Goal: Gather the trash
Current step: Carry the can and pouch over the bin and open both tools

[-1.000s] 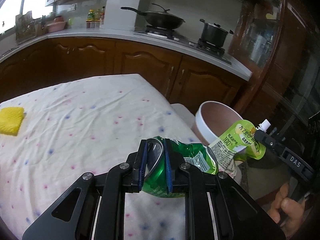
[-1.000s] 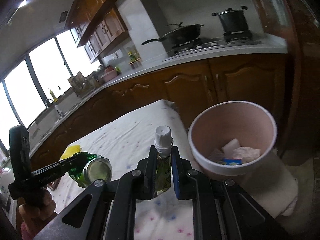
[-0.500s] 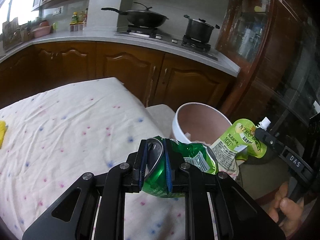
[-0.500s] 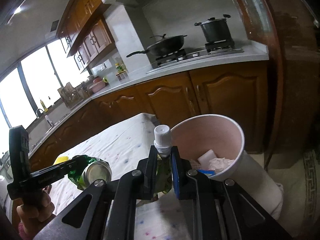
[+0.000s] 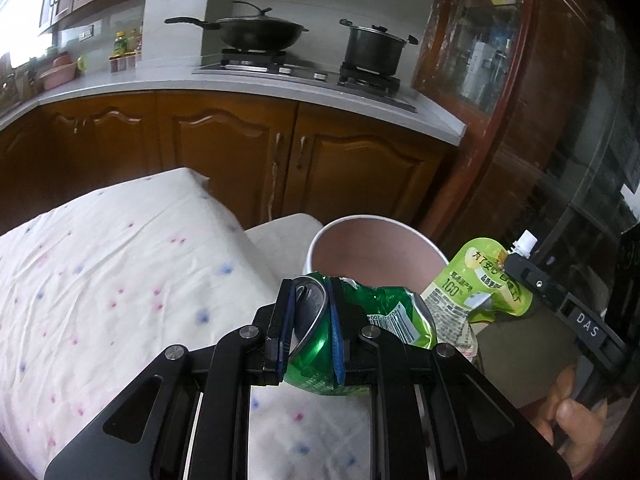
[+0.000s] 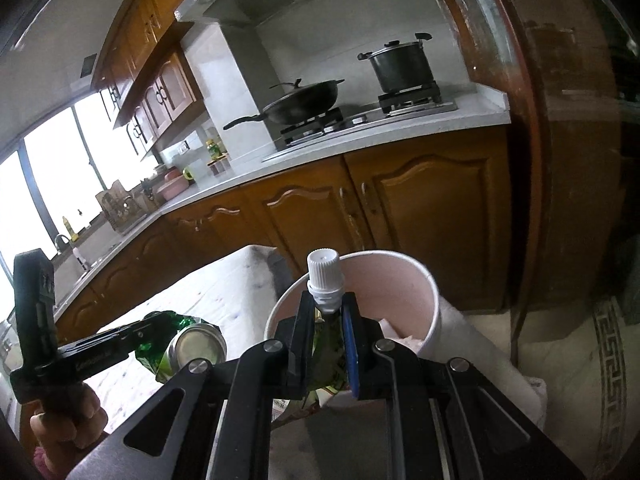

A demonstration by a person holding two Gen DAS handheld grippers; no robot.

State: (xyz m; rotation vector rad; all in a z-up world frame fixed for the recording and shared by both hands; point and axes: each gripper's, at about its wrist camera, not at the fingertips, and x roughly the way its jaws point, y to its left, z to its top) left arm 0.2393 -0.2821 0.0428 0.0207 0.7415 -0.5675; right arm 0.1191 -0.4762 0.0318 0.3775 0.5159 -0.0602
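Since the earlier frame both hands have carried their loads off the table (image 5: 120, 280) toward the bin (image 5: 400, 226), which now sits just ahead of both. Right gripper (image 6: 327, 322), pinching the pouch (image 6: 326, 344) spout-up, hangs over the rim, nearer; left gripper (image 5: 308, 320) clamps the crushed can (image 5: 380, 312), long axis crosswise, short of it. Only the right view shows rubbish inside.
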